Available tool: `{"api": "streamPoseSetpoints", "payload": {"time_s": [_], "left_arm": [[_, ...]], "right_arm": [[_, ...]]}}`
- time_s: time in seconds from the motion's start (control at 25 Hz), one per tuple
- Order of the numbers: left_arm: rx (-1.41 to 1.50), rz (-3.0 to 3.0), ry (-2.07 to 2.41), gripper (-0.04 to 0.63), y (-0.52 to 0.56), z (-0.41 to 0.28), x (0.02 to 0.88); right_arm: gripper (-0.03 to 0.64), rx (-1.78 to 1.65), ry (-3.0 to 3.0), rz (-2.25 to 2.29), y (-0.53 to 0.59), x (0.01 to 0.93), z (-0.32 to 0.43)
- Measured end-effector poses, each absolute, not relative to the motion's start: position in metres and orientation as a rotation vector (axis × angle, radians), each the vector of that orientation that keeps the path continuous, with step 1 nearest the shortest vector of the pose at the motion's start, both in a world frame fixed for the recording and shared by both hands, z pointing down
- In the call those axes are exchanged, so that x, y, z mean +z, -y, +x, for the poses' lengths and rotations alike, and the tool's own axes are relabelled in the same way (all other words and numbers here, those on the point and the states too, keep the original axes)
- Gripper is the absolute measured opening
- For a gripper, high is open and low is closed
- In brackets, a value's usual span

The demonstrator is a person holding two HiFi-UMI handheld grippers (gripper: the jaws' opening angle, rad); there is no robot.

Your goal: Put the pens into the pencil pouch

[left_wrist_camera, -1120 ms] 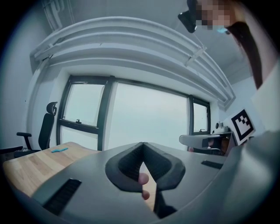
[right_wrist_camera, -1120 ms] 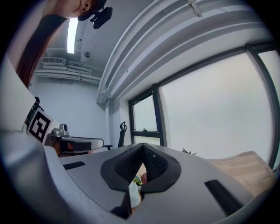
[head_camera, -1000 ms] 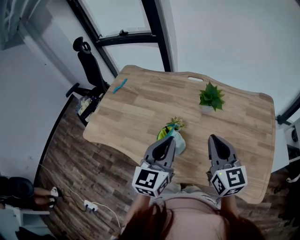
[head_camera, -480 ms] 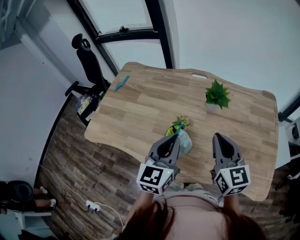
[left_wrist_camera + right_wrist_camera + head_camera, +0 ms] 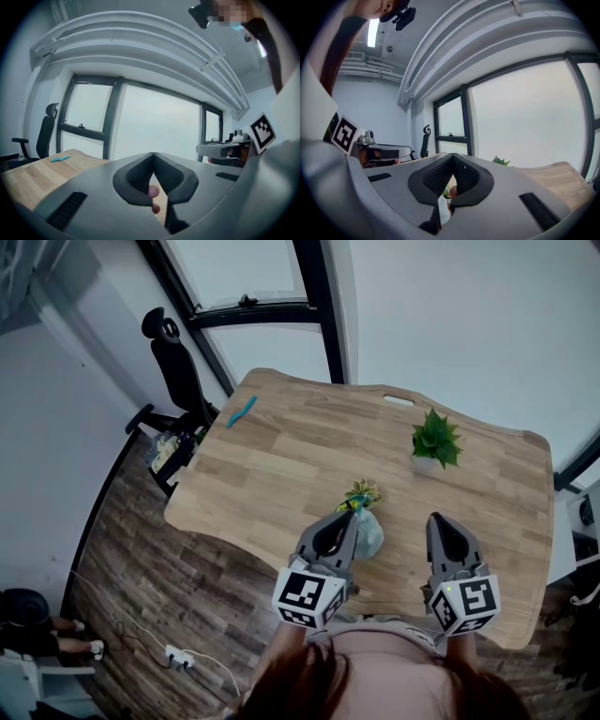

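Note:
A pale blue-grey pencil pouch (image 5: 368,532) lies near the table's front edge, with a bunch of colourful pens (image 5: 361,493) sticking out of its far end. One blue pen (image 5: 241,412) lies alone at the far left corner, and the left gripper view shows this blue pen (image 5: 61,159) too. My left gripper (image 5: 351,516) is shut and empty, its tips right beside the pouch and covering its left side. My right gripper (image 5: 437,519) is shut and empty, hovering to the right of the pouch. Each gripper view shows closed jaws with nothing clamped between them.
A small potted plant (image 5: 436,440) stands at the back right of the wooden table (image 5: 281,456). A black office chair (image 5: 178,362) sits off the table's far left corner. Cables and a power strip (image 5: 173,655) lie on the floor at left.
My left gripper has drifted slightly along the table's front edge by the pouch. The right gripper has stayed about where it was. Both remain shut.

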State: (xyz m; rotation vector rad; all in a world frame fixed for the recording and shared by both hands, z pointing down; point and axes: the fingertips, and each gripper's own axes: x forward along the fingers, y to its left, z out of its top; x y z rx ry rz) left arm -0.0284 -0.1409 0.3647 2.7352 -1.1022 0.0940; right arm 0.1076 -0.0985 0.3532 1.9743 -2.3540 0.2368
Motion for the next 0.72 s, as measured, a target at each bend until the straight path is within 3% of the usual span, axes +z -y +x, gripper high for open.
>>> {"api": "streamPoseSetpoints", "payload": {"time_s": [0.72], "left_arm": [[0.065,2.694,1.181,0.002,0.156,-0.041,0.367]], "right_arm": [[0.0,0.286,2.382,1.961,0.105,0.358,0.114]]}}
